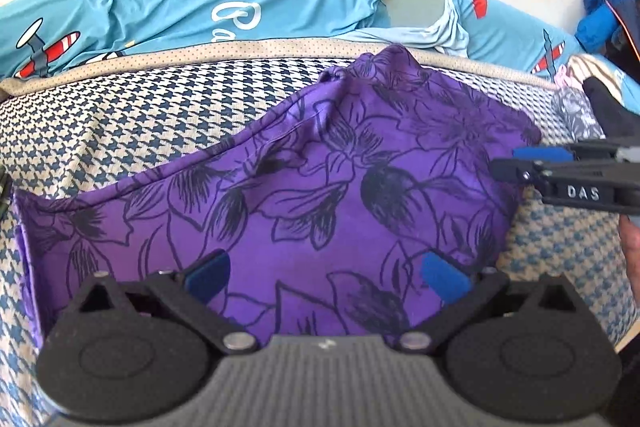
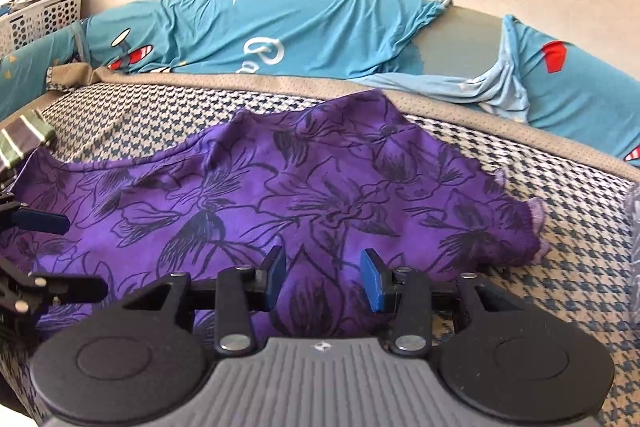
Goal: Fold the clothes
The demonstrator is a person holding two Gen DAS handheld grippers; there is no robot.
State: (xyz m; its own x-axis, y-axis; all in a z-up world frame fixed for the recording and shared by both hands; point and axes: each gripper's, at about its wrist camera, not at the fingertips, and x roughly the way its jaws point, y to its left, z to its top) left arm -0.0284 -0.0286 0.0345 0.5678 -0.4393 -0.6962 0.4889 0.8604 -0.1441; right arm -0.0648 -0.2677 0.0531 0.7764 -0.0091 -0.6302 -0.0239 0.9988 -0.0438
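A purple garment with a black flower print (image 1: 320,187) lies spread and creased on a houndstooth cover (image 1: 120,115). My left gripper (image 1: 326,279) hovers over its near edge, jaws wide open, with cloth showing between the blue pads (image 1: 444,281) and nothing pinched. The right gripper (image 1: 520,163) reaches in from the right at the garment's right edge. In the right wrist view the same garment (image 2: 320,195) fills the middle. My right gripper (image 2: 325,279) stands open above its near edge. The left gripper (image 2: 56,255) enters from the left with its fingers apart.
A blue sheet with plane prints (image 2: 320,35) is bunched along the wall behind. A white perforated basket (image 2: 44,15) stands at the far left. A green striped cloth (image 2: 22,143) lies left, a grey patterned cloth (image 1: 576,115) and blue and dark clothing (image 1: 604,11) right.
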